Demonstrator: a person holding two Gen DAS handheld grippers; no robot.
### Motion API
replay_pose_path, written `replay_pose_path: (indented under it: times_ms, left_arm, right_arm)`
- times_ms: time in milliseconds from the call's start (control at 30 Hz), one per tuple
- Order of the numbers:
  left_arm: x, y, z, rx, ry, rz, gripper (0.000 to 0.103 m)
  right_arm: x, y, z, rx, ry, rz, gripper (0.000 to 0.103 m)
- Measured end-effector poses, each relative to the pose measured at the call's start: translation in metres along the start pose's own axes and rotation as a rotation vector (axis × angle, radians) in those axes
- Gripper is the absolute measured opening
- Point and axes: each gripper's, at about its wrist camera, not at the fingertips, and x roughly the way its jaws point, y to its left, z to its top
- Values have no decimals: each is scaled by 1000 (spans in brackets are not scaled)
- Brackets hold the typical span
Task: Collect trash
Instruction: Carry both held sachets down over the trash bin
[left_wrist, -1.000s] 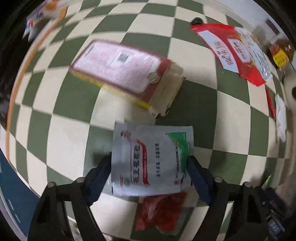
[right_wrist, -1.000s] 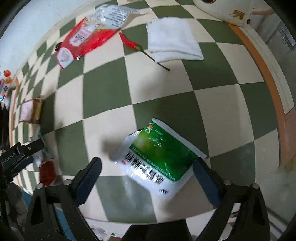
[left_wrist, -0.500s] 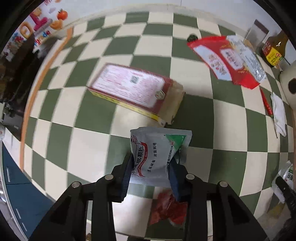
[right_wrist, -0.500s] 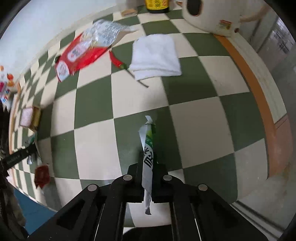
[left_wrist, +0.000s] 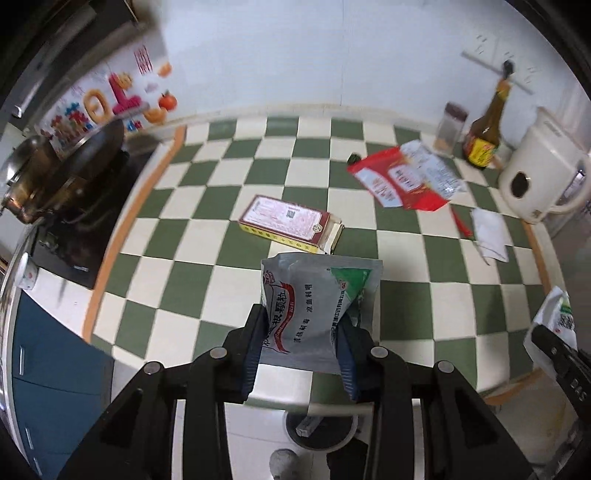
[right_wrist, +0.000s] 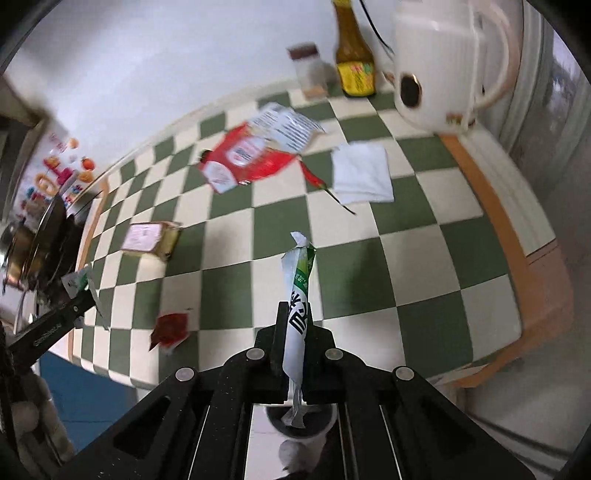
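Observation:
My left gripper (left_wrist: 301, 332) is shut on a silver sachet (left_wrist: 317, 299) with red and green print, held above the front edge of the checkered counter (left_wrist: 221, 280). My right gripper (right_wrist: 293, 325) is shut on a green and white sachet (right_wrist: 299, 291), seen edge-on, also lifted off the counter. A round trash bin (left_wrist: 321, 428) on the floor shows below each gripper; it also shows in the right wrist view (right_wrist: 301, 421). On the counter lie a red-and-yellow box (left_wrist: 290, 229), a red bag (left_wrist: 402, 177) and a small red wrapper (right_wrist: 170, 328).
A white cloth (right_wrist: 362, 173) and a red chilli (right_wrist: 314, 179) lie near a white kettle (right_wrist: 443, 66). A sauce bottle (right_wrist: 352, 62) and a jar (right_wrist: 310, 70) stand at the wall. A wok (left_wrist: 74, 155) sits on the stove at the left.
Both grippers closed on their sachets, lifted them off the counter and drew back past the front edge, so the bin on the floor now shows below them.

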Motion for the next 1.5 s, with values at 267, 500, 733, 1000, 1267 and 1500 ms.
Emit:
replay_pose_path:
  times_ms: [267, 500, 733, 1000, 1267, 1500]
  left_arm:
    - [-77, 20, -51, 32, -118, -49, 33]
    - [-106, 33, -107, 80, -146, -82, 33]
    - [-48, 29, -166, 98, 31, -109, 33]
    - [127, 11, -253, 88, 349, -118, 33]
    - [326, -6, -346, 6, 626, -230, 34]
    - [425, -20, -391, 33, 704, -210, 36]
  right_arm:
    - [-70, 48, -51, -60, -112, -1, 4]
    - [-116, 76, -124, -44, -156, 25, 4]
    - [-83, 65, -204, 11, -12, 18, 4]
    - [61, 9, -301, 101, 260, 26, 4]
    - [258, -51, -396, 199, 448, 64, 4]
    - [384, -76, -450, 207, 538, 67, 4]
